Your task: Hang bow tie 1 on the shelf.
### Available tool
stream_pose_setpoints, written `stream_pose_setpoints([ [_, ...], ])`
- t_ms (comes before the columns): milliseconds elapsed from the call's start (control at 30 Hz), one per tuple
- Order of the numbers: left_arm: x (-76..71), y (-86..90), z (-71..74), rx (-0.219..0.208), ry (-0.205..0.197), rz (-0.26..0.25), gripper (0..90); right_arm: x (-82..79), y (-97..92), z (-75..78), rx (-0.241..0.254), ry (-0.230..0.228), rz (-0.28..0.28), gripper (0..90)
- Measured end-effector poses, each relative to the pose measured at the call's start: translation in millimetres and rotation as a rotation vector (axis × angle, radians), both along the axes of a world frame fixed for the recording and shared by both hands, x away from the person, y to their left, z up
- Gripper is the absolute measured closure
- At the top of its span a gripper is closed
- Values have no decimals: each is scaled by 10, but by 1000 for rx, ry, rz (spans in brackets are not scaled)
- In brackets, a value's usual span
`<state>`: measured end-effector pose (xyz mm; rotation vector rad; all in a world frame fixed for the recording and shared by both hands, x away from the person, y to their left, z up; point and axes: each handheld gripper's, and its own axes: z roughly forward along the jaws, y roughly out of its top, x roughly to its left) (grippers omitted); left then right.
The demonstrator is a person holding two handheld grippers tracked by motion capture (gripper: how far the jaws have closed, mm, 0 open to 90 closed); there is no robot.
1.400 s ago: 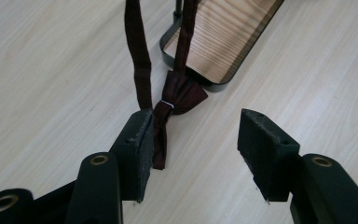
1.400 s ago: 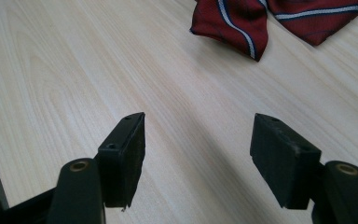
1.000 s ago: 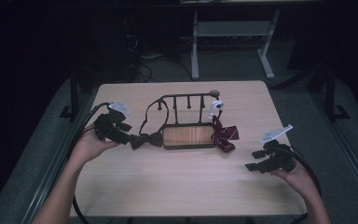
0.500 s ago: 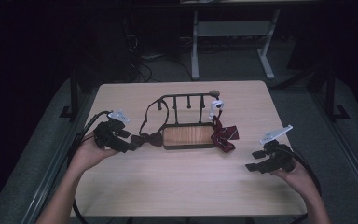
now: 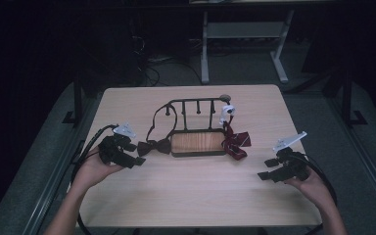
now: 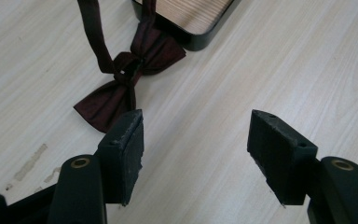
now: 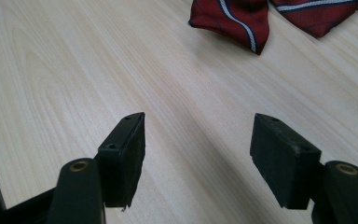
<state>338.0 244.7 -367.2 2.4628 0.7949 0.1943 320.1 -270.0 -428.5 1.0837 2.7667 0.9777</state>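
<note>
1. Left gripper [image 5: 139,160], black two-jaw tongs in the person's left hand [image 5: 94,169]: jaws spread wide, having just been opening, with bare tabletop between the pads and nothing held. In the left gripper view the left pad [image 6: 127,154] stands just short of the bow's nearer wing.

2. Dark maroon fabric bow tie with a long neck strap [image 5: 153,146] [image 6: 130,77]: lies flat on the table, just beside the left end of the rack's base. Its strap loops up to the rack's rail. A second ago the left gripper was up against this bow; now it sits slightly back and lower, the bow lying free of it.

3. Black metal peg rack on a wooden tray base [image 5: 198,143]: stands mid-table, pegs along its rail.

4. Red striped fabric bow tie [image 5: 236,143] [image 7: 242,18]: rests at the right end of the base, under a small white clip.

5. Right gripper [image 5: 268,175]: jaws wide apart, empty, hovering over bare table, well apart from the striped tie and no nearer than before.

6. Light wooden table [image 5: 196,196]: carries everything.

7. Reading: the maroon bow looks newly set down, so the strap's hang on the rail is probably settled.
</note>
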Motion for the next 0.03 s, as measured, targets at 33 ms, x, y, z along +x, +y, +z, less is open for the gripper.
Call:
stream_pose_setpoints([
  [33, -17, 2, -18, -6, 0, 5, 363, 0, 0, 2, 1, 1, 0, 354],
])
